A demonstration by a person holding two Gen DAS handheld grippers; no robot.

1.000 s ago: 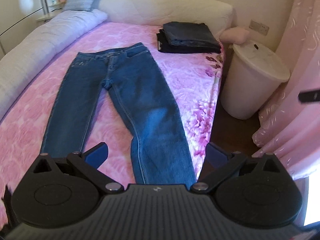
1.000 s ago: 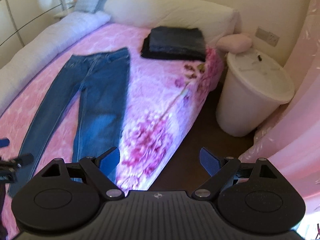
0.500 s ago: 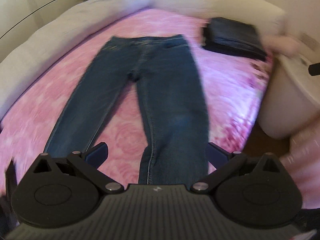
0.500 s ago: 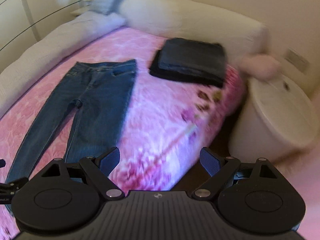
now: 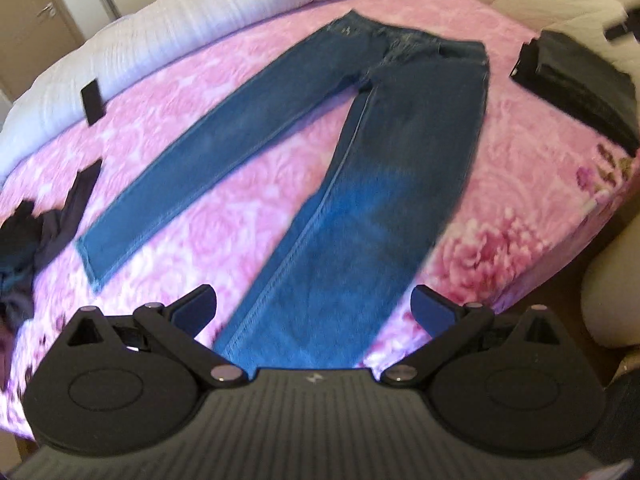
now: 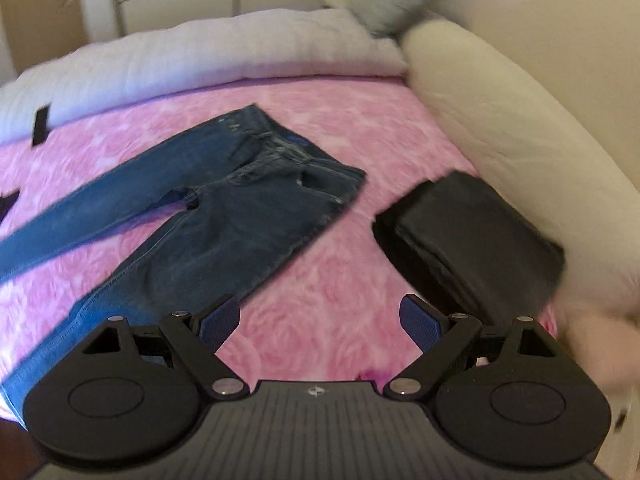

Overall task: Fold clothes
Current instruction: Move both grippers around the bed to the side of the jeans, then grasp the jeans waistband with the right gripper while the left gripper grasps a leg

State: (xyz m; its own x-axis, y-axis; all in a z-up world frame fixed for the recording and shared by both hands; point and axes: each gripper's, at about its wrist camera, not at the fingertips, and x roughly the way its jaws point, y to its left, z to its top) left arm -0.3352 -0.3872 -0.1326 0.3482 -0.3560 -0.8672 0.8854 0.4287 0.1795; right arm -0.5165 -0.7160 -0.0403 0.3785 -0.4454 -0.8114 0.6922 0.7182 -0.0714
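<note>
Underneath everything is a bed with a pink rose-patterned cover [image 5: 248,208], edged along its far side by a long white quilted bolster [image 6: 192,56] and at its head by a cream padded headboard [image 6: 500,120]. A grey cushion [image 6: 396,4] sits blurred in the corner where the two meet, and pale cupboard doors stand behind. A small black rectangular thing [image 5: 93,101] lies at the bolster's edge; what it is cannot be told. Crumpled dark clothes [image 5: 36,232] lie at the left edge of the left wrist view.

A pair of blue jeans [image 5: 360,184] is spread flat on the cover, face up, waistband toward the headboard, the two legs parted in a narrow V. Beside the waistband, apart from it, a stack of folded dark clothes [image 6: 472,236] rests close to the headboard.

The left gripper [image 5: 314,312] hovers over the hem end of the nearer leg, its blue-padded fingers [image 5: 196,308] spread wide and empty. The right gripper [image 6: 320,320] hangs above bare cover between jeans and stack, equally wide apart, grasping nothing
</note>
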